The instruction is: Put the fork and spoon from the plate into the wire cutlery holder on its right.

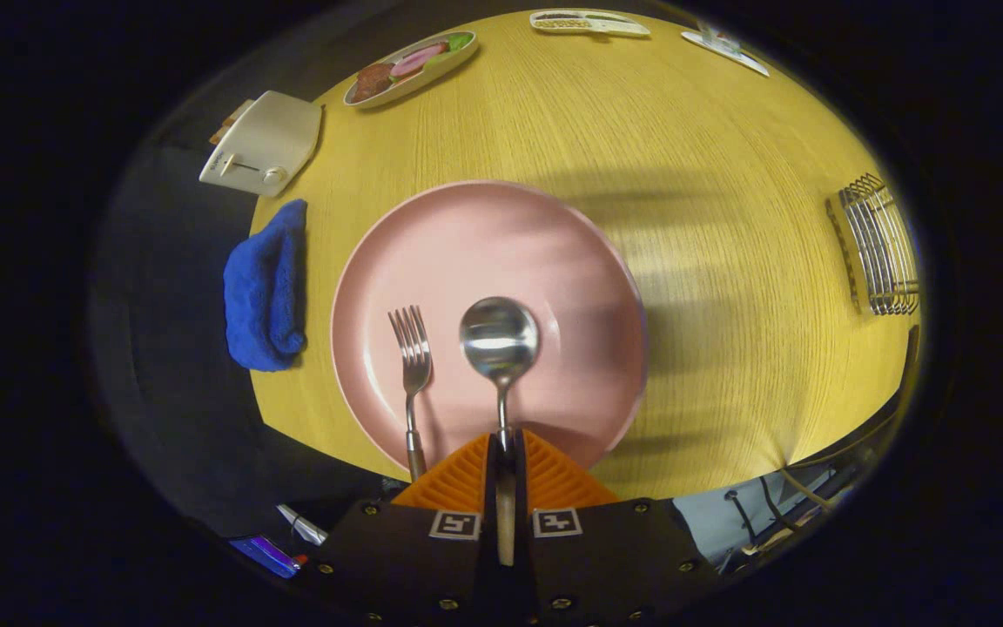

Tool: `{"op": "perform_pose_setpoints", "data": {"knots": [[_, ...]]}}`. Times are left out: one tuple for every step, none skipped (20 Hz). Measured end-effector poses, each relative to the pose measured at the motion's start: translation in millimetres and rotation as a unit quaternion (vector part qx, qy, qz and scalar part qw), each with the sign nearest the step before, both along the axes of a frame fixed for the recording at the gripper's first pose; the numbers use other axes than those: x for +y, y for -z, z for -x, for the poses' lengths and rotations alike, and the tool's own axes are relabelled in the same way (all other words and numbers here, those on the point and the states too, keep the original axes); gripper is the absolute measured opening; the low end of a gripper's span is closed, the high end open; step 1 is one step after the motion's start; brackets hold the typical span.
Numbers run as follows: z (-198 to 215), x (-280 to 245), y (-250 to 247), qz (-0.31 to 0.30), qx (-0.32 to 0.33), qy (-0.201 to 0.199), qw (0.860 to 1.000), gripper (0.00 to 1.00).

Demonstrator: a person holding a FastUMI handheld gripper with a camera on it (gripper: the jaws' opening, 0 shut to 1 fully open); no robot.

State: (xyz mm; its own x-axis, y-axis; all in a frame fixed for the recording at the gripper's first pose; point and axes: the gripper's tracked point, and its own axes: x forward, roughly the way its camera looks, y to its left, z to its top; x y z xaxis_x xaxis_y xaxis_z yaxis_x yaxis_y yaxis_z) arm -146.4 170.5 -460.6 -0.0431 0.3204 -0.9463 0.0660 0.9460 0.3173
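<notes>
On yellow wooden table (710, 218) — gripper (505, 453) fingers pinching spoon (500, 344) handle over pink plate (484, 252)

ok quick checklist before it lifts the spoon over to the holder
1. Tool shut on the spoon handle: ok, both fingers press on it.
2. Spoon lifted off the plate: cannot tell.
3. Fork clear of the grip: ok, it lies beside the spoon, apart from it.
4. Holder upright on the table: ok.
5. Path from plate to holder free: ok, bare table between them.
6. Room inside the holder: cannot tell.
</notes>
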Motion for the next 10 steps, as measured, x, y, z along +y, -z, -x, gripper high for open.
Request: {"op": "perform_pose_setpoints", "data": {"knots": [[-1.7, -0.9, -1.2, -0.003, -0.003, 0.001, 1.0, 0.08], [-2.5, -1.9, -2.8, -0.007, -0.006, 0.002, 1.0, 0.08], [-4.2, -2.9, -5.2, -0.01, -0.008, 0.005, 1.0, 0.08], [-5.7, -2.5, -6.8, -0.015, -0.01, 0.009, 1.0, 0.08], [-7.3, -2.4, -8.9, -0.019, -0.012, 0.013, 1.0, 0.08], [-8.6, -2.9, -11.6, -0.025, -0.013, 0.016, 0.999, 0.08], [-10.4, -2.5, -14.5, -0.031, -0.015, 0.02, 0.999, 0.08], [-11.3, -1.7, -17.2, -0.037, -0.017, 0.024, 0.999, 0.08], [-12.9, -1.8, -20.7, -0.043, -0.019, 0.029, 0.998, 0.08], [-14.1, -2.4, -24.3, -0.049, -0.022, 0.034, 0.998, 0.08]]}}
